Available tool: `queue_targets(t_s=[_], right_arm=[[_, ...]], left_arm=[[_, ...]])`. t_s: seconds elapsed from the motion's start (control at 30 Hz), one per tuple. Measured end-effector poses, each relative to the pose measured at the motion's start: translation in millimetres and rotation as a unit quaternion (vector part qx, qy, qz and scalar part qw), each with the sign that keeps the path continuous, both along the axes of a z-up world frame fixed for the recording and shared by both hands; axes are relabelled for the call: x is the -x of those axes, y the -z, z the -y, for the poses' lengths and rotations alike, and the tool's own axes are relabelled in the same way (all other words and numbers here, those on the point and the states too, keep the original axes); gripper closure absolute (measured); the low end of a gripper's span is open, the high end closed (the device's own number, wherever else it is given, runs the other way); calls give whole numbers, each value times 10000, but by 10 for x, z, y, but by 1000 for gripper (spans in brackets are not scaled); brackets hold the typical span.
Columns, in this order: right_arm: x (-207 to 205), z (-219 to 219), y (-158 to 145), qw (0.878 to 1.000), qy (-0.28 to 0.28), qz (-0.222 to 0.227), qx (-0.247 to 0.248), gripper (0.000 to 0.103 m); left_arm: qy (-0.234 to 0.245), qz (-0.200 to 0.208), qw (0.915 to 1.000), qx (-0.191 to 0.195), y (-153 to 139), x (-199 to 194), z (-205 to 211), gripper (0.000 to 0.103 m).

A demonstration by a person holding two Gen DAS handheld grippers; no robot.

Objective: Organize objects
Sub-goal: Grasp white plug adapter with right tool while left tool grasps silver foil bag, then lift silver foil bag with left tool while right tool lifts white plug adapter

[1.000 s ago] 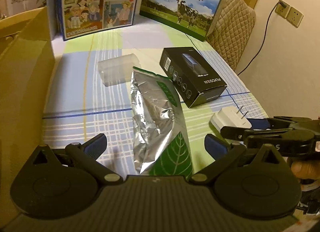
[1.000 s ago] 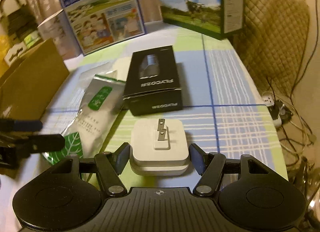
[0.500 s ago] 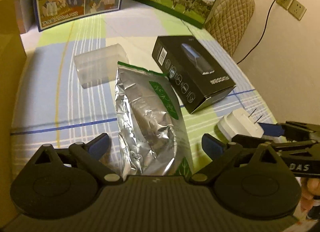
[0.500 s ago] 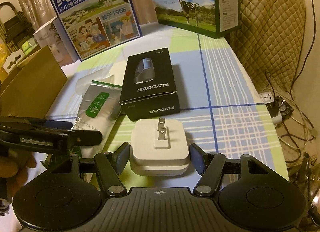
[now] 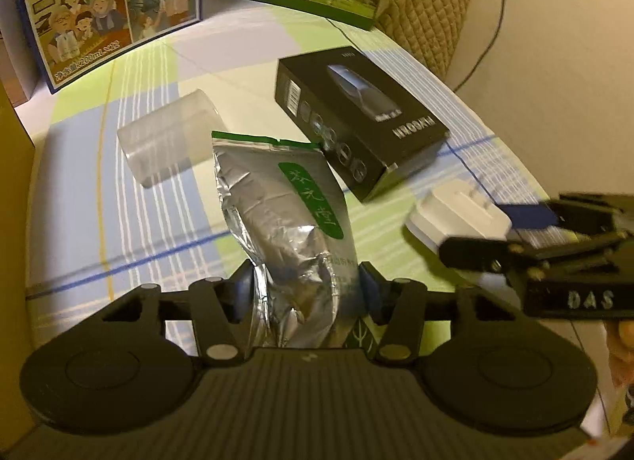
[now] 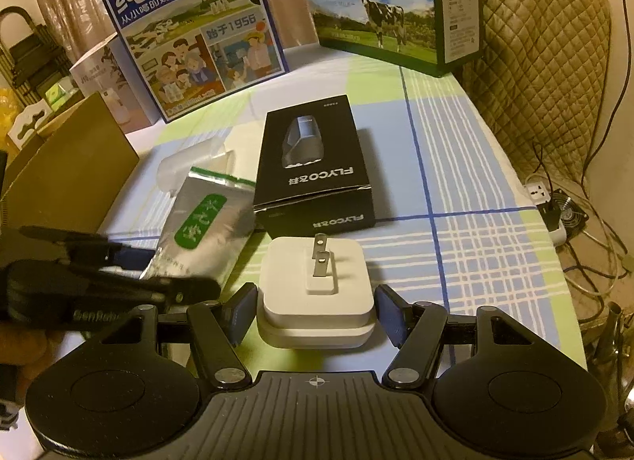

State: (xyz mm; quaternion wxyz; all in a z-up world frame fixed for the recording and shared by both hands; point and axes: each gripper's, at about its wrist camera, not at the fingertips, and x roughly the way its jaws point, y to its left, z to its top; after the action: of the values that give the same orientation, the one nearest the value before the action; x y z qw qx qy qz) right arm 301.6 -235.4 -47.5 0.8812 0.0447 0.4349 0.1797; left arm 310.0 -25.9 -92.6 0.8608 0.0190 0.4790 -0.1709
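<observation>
A silver foil pouch with a green label (image 5: 277,214) lies lengthwise on the checked tablecloth (image 5: 79,222). My left gripper (image 5: 307,289) is shut on its near end, and the foil is crumpled between the pads. In the right wrist view the pouch (image 6: 202,230) runs under that left gripper (image 6: 119,281). A white plug charger (image 6: 317,293), prongs up, sits between the pads of my right gripper (image 6: 316,309), which is shut on it. The left wrist view shows the charger (image 5: 455,214) in the right gripper (image 5: 554,238) at the table's right side.
A black shaver box (image 6: 313,166) lies just beyond the charger, with a clear plastic container (image 5: 170,146) to its left. Two milk cartons (image 6: 198,31) (image 6: 388,8) stand at the back. An open cardboard box (image 6: 67,182) is on the left, a padded chair (image 6: 535,63) on the right.
My left gripper moved forward over the pouch and closed on its near end. The right gripper kept the charger between its pads while its view shifted a little.
</observation>
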Motion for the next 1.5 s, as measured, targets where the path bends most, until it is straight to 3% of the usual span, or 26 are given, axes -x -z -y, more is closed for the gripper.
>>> queue_targets(t_s=[0.2, 0.37, 0.53, 0.9, 1.03, 1.13, 1.23, 1.3, 1.37, 1.5], right_arm=[[169, -62, -19, 9999, 8, -89, -97, 41], [491, -190, -58, 9995, -298, -92, 22, 41], [823, -184, -92, 9996, -237, -135, 94, 41], [870, -148, -106, 9997, -105, -102, 170, 41], [847, -197, -110, 9997, -184, -101, 124, 41], [836, -214, -123, 9997, -212, -83, 104, 41], [829, -223, -135, 9997, -207, -73, 99, 41], [830, -230, -139, 9997, -206, -73, 105, 41], [829, -242, -138, 9997, -218, -79, 117, 41], [831, -249, -139, 9997, -190, -73, 115, 41]], left_arm=[[4, -160, 9998, -75, -62, 358, -51, 56], [-215, -291, 9993, -6, -125, 805, -169, 57], [-247, -419, 9988, 73, -113, 1151, -233, 55], [-30, -407, 9991, -92, -47, 1063, -194, 33], [25, -394, 9987, -319, -27, 1055, -160, 23], [145, -381, 9981, -472, -11, 1082, -127, 23], [186, -335, 9975, -592, 2, 1099, -93, 24], [227, -259, 9972, -658, -2, 1120, -64, 32], [138, -190, 9979, -600, -21, 1135, -59, 49], [92, -128, 9984, -542, -37, 1150, -46, 54]])
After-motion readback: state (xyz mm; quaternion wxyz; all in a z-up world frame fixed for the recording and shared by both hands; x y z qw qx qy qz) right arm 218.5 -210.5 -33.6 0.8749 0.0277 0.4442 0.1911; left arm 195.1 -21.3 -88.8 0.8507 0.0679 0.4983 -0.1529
